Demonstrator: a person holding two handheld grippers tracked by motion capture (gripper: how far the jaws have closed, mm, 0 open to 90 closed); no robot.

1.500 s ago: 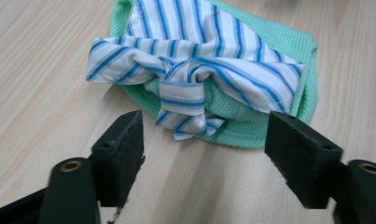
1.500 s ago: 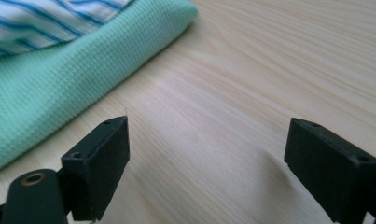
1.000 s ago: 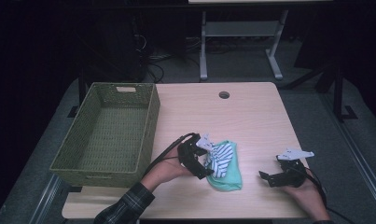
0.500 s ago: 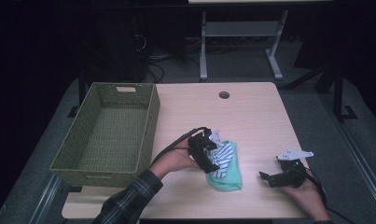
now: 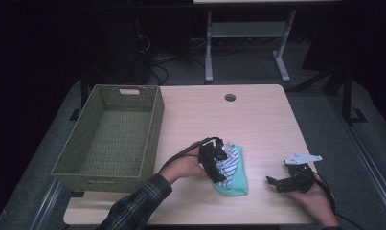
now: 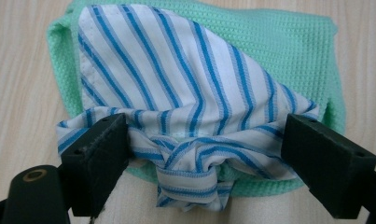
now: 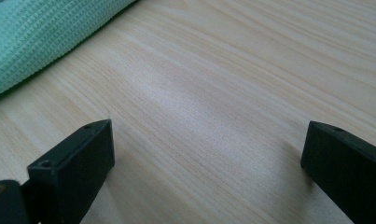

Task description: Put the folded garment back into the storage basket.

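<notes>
A white cloth with blue stripes (image 6: 176, 74) lies on top of a mint-green knitted cloth (image 6: 288, 46) near the table's front edge. In the high view the striped cloth (image 5: 230, 159) and the green cloth (image 5: 234, 185) form one small pile. My left gripper (image 5: 218, 165) sits over the pile's left side. Its jaws stand wide apart, with the bunched near edge of the striped cloth between them (image 6: 206, 140). My right gripper (image 5: 273, 182) hovers open to the right of the pile, over bare wood (image 7: 209, 144). A corner of the green cloth (image 7: 31, 32) lies ahead of it, apart from its jaws.
An empty green woven basket (image 5: 152, 129) stands on the left part of the wooden table (image 5: 229, 124). A round cable hole (image 5: 230, 97) is near the far edge. Dark floor and a metal stand lie beyond the table.
My left gripper has moved right onto the cloth pile and now straddles the striped cloth's edge. The right gripper has barely moved.
</notes>
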